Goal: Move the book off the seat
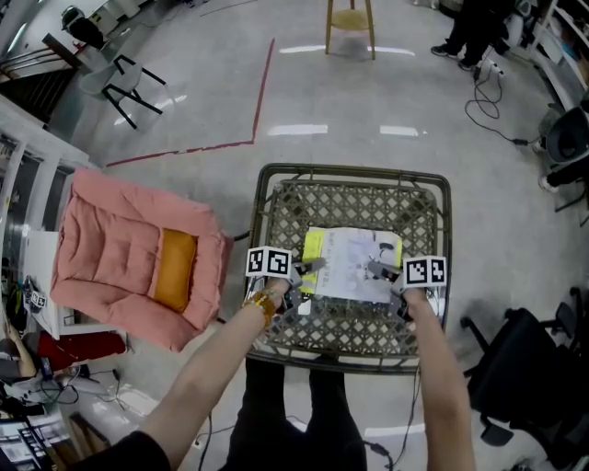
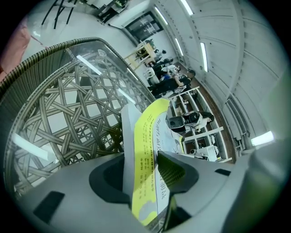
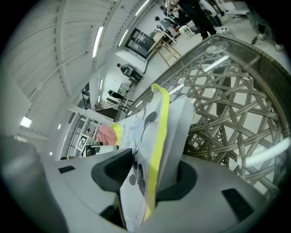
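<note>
Book (image 1: 352,265) lying on seat (image 1: 350,198). Left gripper (image 1: 308,269) and right gripper (image 1: 377,269) straddling opposite edges, jaws slack, not clamped. Close firmly before lift, else slip back onto seat. Raise both sides level to avoid twisting book.

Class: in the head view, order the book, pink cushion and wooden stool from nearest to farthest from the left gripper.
1. Book, between the left gripper jaws.
2. Pink cushion, off to its left.
3. Wooden stool, far ahead, at the view's top.
</note>
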A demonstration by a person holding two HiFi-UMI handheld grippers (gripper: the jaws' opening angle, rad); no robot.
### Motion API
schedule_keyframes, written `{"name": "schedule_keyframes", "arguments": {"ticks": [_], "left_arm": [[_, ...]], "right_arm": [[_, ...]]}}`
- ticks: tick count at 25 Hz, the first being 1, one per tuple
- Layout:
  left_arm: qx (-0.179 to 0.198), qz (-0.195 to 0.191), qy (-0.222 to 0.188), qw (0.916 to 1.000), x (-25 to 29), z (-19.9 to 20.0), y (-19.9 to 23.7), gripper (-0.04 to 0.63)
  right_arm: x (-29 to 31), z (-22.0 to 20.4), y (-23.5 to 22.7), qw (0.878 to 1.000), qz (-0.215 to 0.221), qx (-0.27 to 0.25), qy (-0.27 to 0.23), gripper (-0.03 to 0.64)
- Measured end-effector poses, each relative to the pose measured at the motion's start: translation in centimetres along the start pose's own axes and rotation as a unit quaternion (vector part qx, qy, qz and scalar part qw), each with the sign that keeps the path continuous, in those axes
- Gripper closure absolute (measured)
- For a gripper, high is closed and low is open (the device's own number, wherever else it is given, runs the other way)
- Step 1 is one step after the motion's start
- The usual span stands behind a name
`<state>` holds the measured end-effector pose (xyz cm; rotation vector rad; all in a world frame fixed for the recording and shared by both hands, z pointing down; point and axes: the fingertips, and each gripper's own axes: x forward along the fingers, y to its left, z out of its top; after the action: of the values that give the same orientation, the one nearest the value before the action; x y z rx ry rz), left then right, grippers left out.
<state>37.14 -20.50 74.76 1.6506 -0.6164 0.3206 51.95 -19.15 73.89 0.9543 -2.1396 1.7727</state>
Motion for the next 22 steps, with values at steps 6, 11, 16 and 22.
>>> {"name": "schedule_keyframes", "arguments": {"ticks": [6,11,16,22], "left_arm": [[-0.006,0.010,0.006,0.9999,0.4,-0.3,0.7,0.413],[-0.006,0.017,0.010,0.9998,0.6,-0.6,1.2,0.411],[-0.004,0.021,0.013,0.9997,0.6,-0.4,1.2,0.411],[-0.013,0.026,0.016,0.9994,0.7,-0.5,1.2,0.410]], "right_arm": [[0.3,-0.1,-0.9,1.000,-0.016,-0.005,0.009,0.431],[0.4,-0.4,-1.7,0.999,-0.029,-0.006,0.012,0.417],[0.4,-0.2,-2.0,0.999,-0.041,-0.009,0.009,0.403],[0.3,-0.2,-2.4,0.999,-0.045,-0.013,0.006,0.396]]}}
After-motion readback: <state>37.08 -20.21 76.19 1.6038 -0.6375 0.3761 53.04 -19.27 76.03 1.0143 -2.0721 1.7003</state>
